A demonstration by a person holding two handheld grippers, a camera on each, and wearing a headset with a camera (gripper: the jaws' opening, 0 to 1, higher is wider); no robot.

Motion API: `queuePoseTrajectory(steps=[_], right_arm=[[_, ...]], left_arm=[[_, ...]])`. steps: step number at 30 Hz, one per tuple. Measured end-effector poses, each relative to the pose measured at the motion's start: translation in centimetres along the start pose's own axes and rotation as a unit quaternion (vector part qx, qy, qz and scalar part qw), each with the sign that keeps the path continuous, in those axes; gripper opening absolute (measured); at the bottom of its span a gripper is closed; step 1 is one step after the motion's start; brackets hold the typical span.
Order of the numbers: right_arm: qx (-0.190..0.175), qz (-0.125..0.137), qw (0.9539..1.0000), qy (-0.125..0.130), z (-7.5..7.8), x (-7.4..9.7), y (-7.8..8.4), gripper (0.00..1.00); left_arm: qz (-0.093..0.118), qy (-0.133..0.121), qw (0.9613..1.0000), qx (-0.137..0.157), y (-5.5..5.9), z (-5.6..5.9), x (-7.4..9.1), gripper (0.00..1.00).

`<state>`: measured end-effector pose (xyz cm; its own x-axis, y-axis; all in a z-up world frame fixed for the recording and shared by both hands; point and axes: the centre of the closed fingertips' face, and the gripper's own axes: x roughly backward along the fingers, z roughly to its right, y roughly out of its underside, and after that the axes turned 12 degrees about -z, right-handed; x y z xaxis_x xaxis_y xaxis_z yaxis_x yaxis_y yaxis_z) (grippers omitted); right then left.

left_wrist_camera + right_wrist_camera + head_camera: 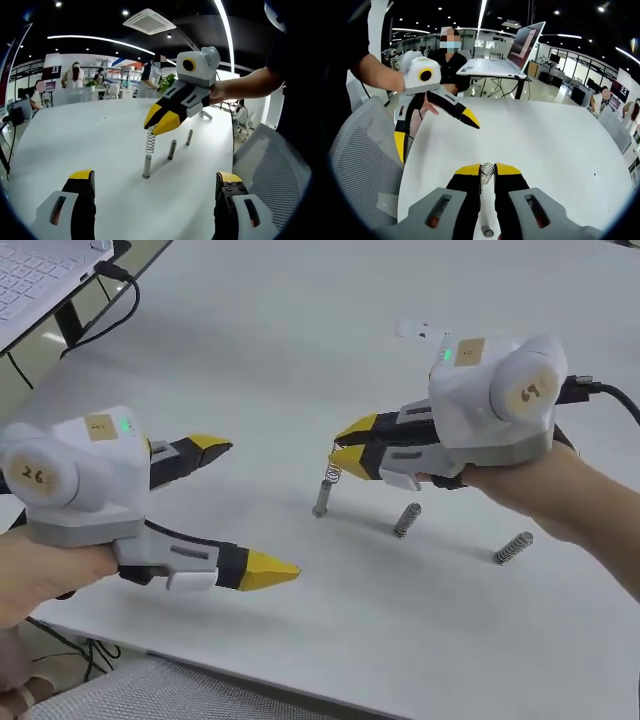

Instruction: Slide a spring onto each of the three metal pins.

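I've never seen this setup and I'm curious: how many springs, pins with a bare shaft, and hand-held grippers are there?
Springs: 3
Pins with bare shaft: 1
Hand-held grippers: 2
Total: 6

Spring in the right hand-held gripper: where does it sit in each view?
Head view: spring at centre, under the right hand-held gripper tips, above an upright pin.
Left gripper view: spring at centre, hanging below the yellow tips, over the pin.
Right gripper view: spring low centre, pinched between the jaws.
Shared landmark: the pin directly beneath the spring.
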<state>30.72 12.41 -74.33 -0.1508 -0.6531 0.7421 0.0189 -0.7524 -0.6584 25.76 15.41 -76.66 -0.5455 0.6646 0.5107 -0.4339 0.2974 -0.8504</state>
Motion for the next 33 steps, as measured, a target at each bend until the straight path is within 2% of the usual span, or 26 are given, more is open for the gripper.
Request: queuePoseTrajectory(steps=[19,27,33], right_arm=[[-0.005,-0.014,0.9998,-0.012,-0.3,-1.0,0.6,0.06],[0.005,-0.023,0.9996,-0.013,-0.6,-1.6,0.9,0.06],[0.01,-0.033,0.9993,-0.014,-0.8,-2.2,1.5,0.06]], left_arm=[[0.006,-0.002,0.9999,0.009,0.1,-0.5,0.3,0.98],[0.006,-0.007,0.9999,0.012,0.4,-0.9,0.6,0.98],[0.005,-0.007,0.9998,0.015,0.7,-0.8,0.6,0.97]])
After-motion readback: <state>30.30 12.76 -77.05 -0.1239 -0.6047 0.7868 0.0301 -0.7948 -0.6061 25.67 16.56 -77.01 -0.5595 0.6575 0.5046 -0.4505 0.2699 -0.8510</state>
